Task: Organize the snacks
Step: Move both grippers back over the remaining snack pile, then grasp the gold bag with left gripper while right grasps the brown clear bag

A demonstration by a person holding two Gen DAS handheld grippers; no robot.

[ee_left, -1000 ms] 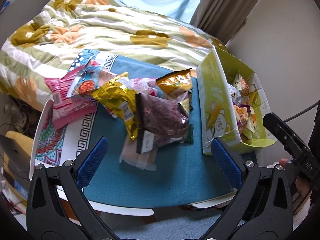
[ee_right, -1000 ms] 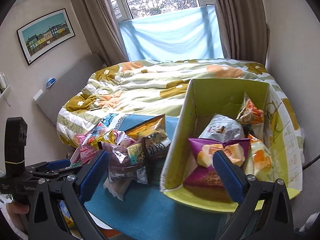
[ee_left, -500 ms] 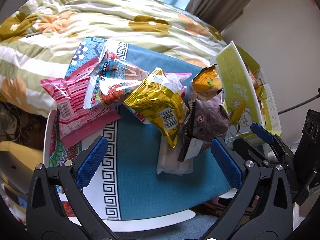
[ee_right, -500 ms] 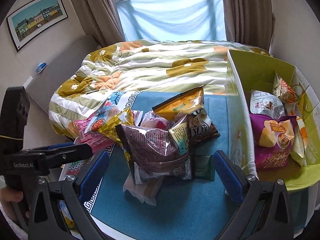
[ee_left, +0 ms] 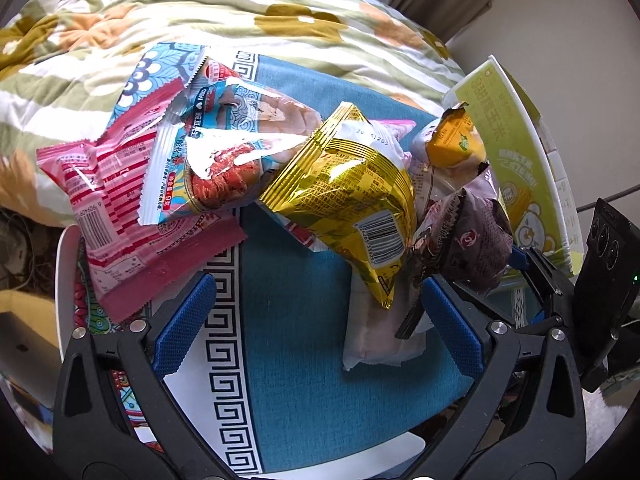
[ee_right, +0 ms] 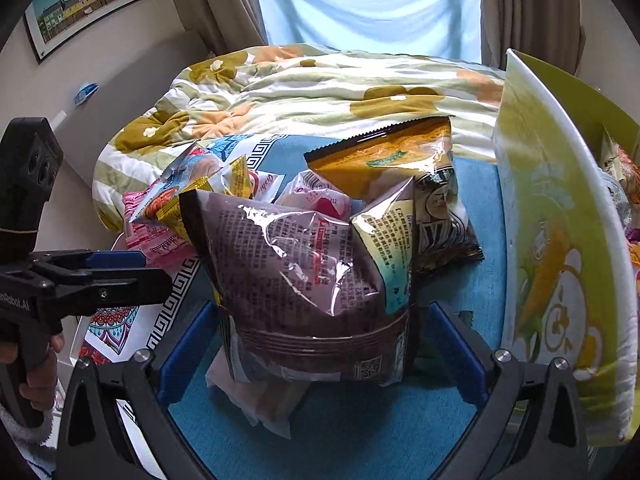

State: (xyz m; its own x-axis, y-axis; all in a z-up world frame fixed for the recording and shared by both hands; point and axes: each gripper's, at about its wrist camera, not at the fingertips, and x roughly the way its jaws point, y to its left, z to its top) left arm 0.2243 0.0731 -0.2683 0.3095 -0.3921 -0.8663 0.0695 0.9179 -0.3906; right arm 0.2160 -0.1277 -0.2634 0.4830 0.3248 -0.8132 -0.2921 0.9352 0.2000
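Two spread tools work the snack pile: the right tool (ee_right: pixel 316 344), low in its frame, brackets the crinkly brown plastic packet (ee_right: pixel 296 276) without pinching it, evidently to carry it into the yellow-green cardboard box (ee_right: pixel 560 264) at right, while the left tool (ee_left: pixel 316 320) hovers empty.

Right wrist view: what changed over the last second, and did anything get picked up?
The right tongs swung from the green cardboard box toward the pile and now straddle the dark maroon snack bag, fingers open, not yet closed on it. The left tongs advanced over the blue cloth, open and empty. Nothing was picked up; the pile looks unmoved.
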